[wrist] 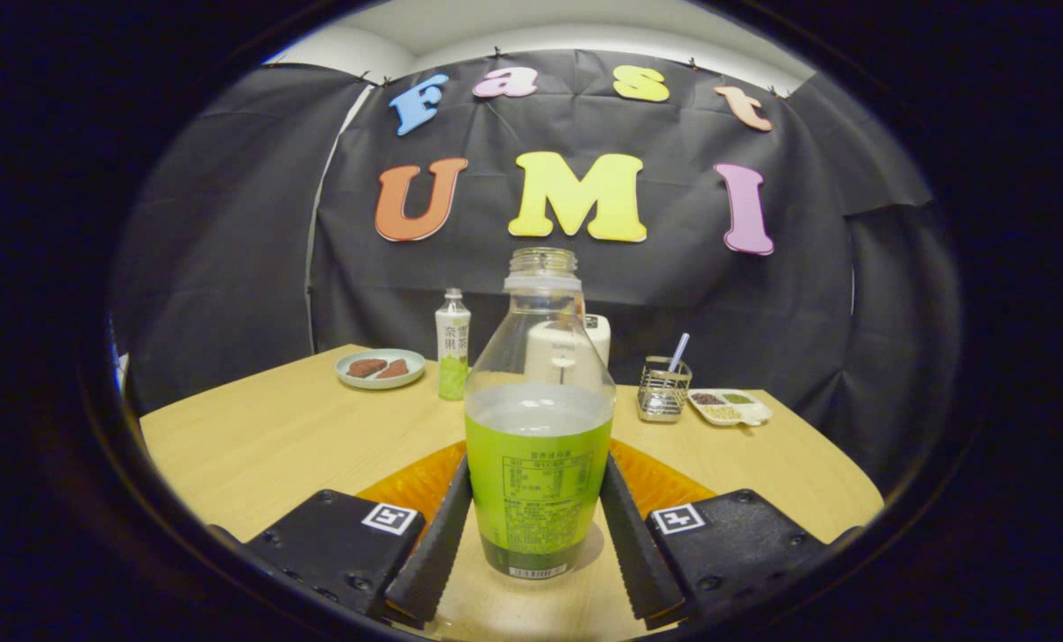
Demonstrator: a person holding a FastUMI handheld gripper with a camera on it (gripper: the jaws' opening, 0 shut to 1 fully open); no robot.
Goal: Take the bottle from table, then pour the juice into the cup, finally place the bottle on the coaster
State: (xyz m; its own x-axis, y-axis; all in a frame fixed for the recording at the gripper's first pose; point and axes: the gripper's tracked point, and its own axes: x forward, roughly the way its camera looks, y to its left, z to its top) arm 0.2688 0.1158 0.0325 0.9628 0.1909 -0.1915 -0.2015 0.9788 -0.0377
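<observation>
The bottle (539, 428) hides most of the orange coaster (416, 486) behind it

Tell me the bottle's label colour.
Green, on the bottle between the gripper fingers; gripper view.

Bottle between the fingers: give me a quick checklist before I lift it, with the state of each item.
1. Bottle centred between the fingers: ok.
2. Both fingers pressing on the bottle: cannot tell; they flank it closely, contact unclear.
3. Bottle upright on the table: ok.
4. Cap off, mouth open for pouring: ok, so lift without tilting.
5. Cup located: cannot tell; a white thing stands behind the bottle, mostly hidden.
6. Coaster located: cannot tell; an orange disc lies just beyond the fingers, behind the bottle, possibly the coaster.
</observation>
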